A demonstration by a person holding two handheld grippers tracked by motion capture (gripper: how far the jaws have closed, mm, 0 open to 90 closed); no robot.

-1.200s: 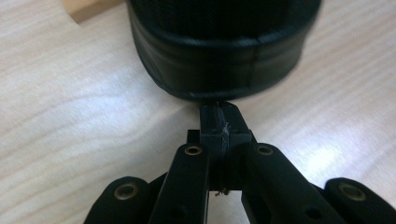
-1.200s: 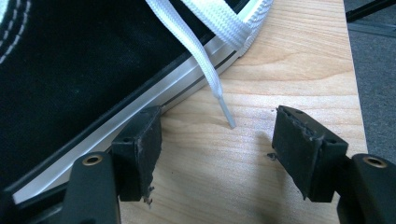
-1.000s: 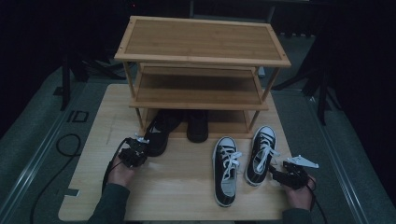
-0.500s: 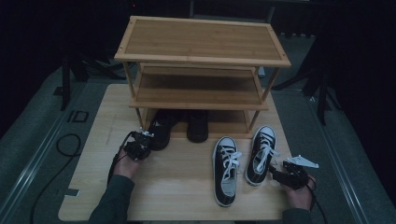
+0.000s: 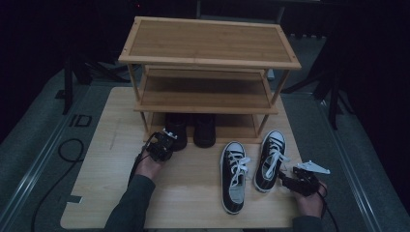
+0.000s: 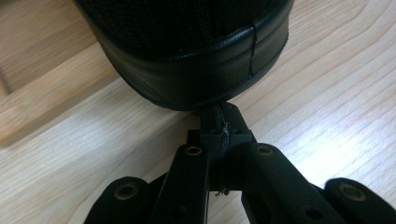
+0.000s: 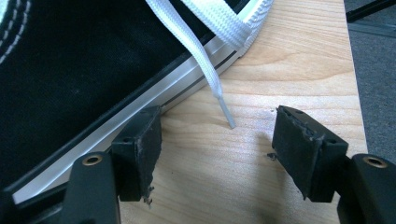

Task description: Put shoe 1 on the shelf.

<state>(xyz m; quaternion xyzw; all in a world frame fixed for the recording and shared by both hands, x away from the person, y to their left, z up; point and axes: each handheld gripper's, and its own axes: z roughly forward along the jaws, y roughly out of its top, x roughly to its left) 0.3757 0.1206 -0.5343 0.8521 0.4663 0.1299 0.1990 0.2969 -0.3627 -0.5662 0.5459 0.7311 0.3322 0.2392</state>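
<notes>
Your left claw (image 5: 163,144) sits at the heel of the left black shoe (image 5: 175,129), which stands under the lowest shelf of the bamboo rack (image 5: 208,63), just beside its twin, the right black shoe (image 5: 205,129). In the left gripper view the jaws are pressed together, their tips touching the shoe's black heel rim (image 6: 196,70) at 12 o'clock; I cannot tell whether they pinch any of it. Your right claw (image 5: 289,180) rests on the bench (image 5: 106,159) at about 4 o'clock from the right sneaker (image 5: 270,159). Its jaws stand spread, one pad against the sneaker's white sole edge (image 7: 154,93), with a white lace tip (image 7: 224,112) lying between them. The left sneaker (image 5: 234,176) lies just beside the right one.
</notes>
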